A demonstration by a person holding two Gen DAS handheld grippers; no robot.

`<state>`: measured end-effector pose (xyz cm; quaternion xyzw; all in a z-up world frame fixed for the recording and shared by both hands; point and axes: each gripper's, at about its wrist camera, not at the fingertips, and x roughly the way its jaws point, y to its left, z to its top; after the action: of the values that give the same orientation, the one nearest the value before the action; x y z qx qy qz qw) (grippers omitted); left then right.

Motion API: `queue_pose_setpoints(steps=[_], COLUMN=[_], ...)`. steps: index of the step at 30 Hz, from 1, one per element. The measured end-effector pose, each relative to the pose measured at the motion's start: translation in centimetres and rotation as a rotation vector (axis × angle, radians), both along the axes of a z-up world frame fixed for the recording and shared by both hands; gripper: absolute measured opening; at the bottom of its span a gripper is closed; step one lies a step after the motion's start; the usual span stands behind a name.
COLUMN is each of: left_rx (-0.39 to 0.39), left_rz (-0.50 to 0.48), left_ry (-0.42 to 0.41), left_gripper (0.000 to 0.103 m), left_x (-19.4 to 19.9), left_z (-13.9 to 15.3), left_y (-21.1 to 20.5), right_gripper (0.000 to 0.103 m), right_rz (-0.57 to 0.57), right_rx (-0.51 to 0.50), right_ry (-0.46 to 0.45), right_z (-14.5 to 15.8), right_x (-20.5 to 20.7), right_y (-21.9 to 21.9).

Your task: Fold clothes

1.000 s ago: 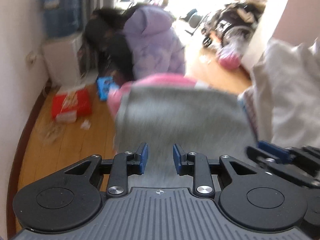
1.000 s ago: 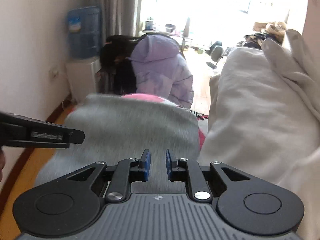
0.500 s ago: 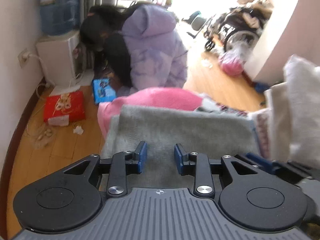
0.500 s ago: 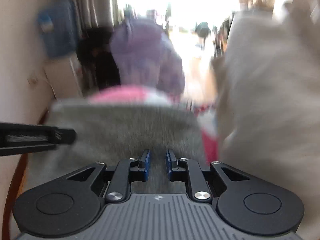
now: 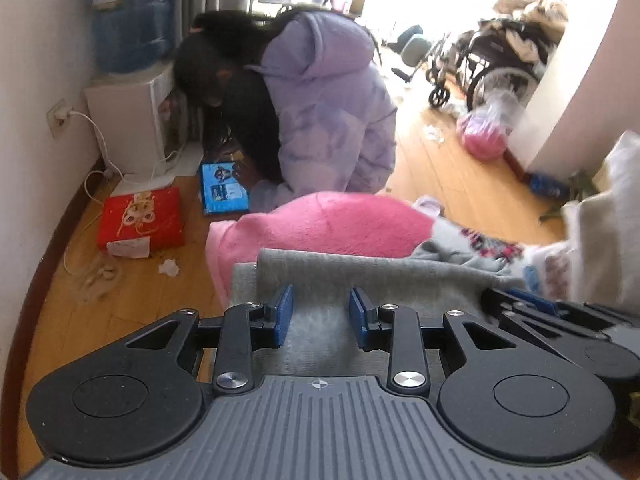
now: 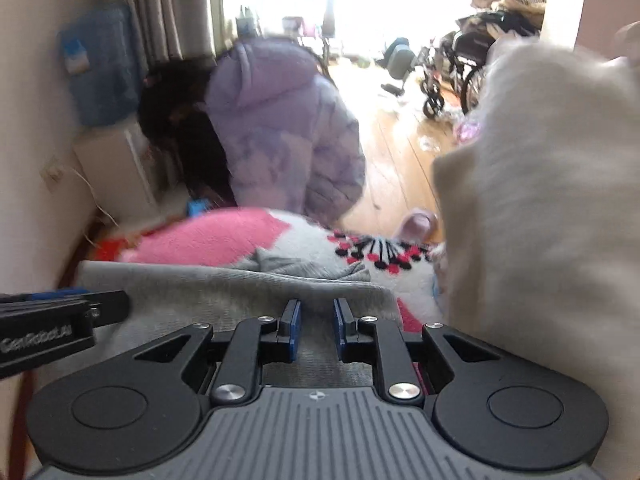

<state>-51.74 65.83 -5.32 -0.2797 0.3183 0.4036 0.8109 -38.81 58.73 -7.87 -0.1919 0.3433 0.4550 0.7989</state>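
Note:
A grey garment (image 5: 360,276) lies folded over a pink fleece (image 5: 320,224), its fold edge running across just beyond my fingers. My left gripper (image 5: 320,312) is shut on the grey cloth's near edge, which bunches between the blue pads. In the right wrist view the grey garment (image 6: 224,284) fills the foreground, and my right gripper (image 6: 316,320) pinches its near edge the same way. The two grippers sit side by side: the right gripper (image 5: 532,304) shows at the left view's right edge, and the left gripper (image 6: 80,300) at the right view's left edge.
A bulky white cloth (image 6: 540,200) piles up close on the right. A white cloth with a red and black pattern (image 6: 376,256) lies past the grey one. A person in a lilac jacket (image 5: 320,100) crouches on the wooden floor ahead, near a red box (image 5: 140,220) and a water dispenser (image 5: 132,120).
The grey garment stood high in front of both grippers a second ago. It has come down flat into a fold, uncovering the pink fleece and the floor behind.

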Motion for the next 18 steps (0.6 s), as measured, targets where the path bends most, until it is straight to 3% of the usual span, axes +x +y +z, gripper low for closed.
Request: queue_pose_setpoints(steps=[3, 5, 9, 14, 18], left_rx=[0.025, 0.019, -0.059, -0.157, -0.122], left_rz=[-0.017, -0.038, -0.06, -0.03, 0.024], left_ry=[-0.031, -0.035, -0.003, 0.073, 0.052], left_gripper=[0.031, 0.031, 0.031, 0.031, 0.034], left_x=[-1.9, -3.1, -4.6, -5.2, -5.8], left_z=[2.1, 2.9, 2.0, -1.1, 1.0], left_y=[-2.9, -5.0, -9.1, -12.4, -13.5], right_gripper=[0.019, 0.019, 0.019, 0.019, 0.022], right_rz=[0.046, 0.075, 0.105, 0.131, 0.136], right_rx=[0.029, -0.002, -0.1, -0.17, -0.129], right_ry=[0.029, 0.052, 0.118, 0.089, 0.114], right_z=[2.0, 2.4, 1.5, 0.0, 2.7], right_x=[-2.3, -3.7, -5.9, -7.6, -6.4], right_y=[-3.8, -6.2, -10.0, -10.7, -11.0])
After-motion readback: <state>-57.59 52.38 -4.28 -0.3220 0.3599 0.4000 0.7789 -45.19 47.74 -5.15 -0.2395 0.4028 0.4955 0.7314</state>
